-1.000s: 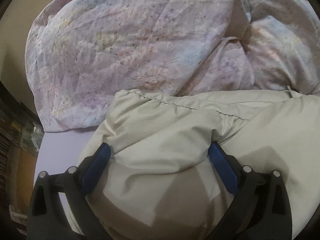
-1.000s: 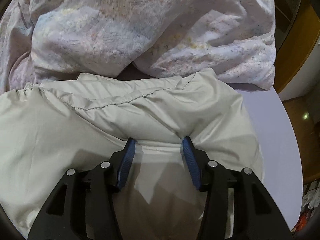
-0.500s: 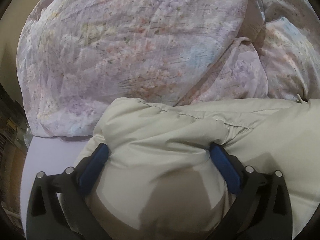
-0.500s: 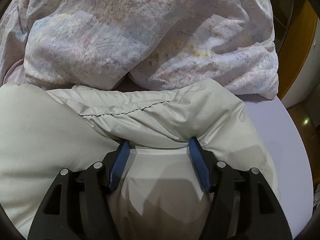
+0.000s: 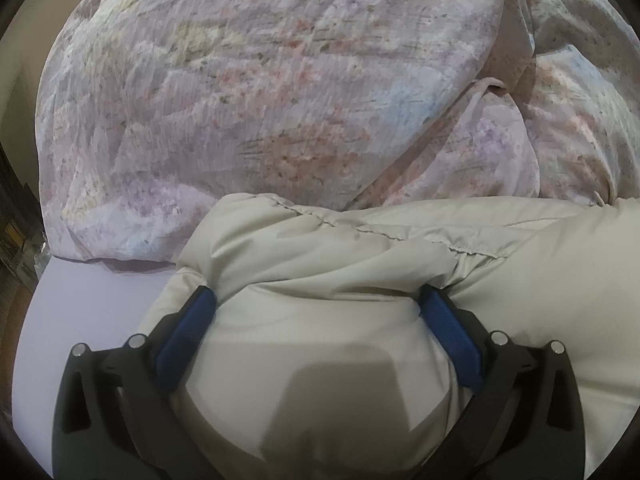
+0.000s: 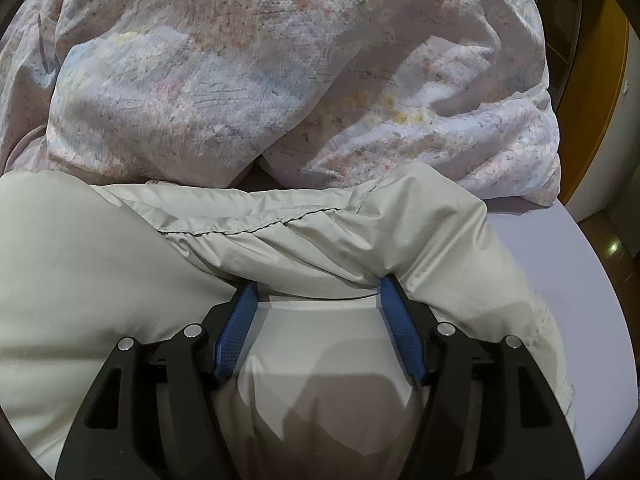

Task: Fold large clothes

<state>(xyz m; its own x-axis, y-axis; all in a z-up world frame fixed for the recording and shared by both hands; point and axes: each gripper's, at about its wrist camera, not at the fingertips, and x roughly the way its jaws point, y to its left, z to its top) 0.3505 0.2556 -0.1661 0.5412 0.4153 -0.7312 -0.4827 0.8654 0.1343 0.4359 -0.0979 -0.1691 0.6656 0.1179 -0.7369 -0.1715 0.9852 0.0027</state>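
A puffy beige jacket (image 5: pixel 360 248) lies on a lavender bed sheet (image 5: pixel 88 300), with a stitched seam across its folded upper edge. My left gripper (image 5: pixel 316 294) presses down into the jacket's left part. Its blue pads (image 5: pixel 188 328) stand wide apart and padding bulges up between them. In the right wrist view my right gripper (image 6: pixel 318 285) sits on the jacket (image 6: pixel 120 260) near its right end. It is open, and its fingertips (image 6: pixel 394 304) are tucked under a fold of the fabric.
A crumpled floral duvet (image 5: pixel 280 100) is heaped right behind the jacket and fills the far half of both views (image 6: pixel 240 80). Bare sheet (image 6: pixel 560 280) shows right of the jacket. Orange wooden furniture (image 6: pixel 600 60) stands beyond the bed's right edge, dark shelving (image 5: pixel 16 220) at the left.
The right gripper's jaws have spread wider over the jacket. The left gripper has sunk lower into the jacket with its jaws equally wide, and the duvet looms larger.
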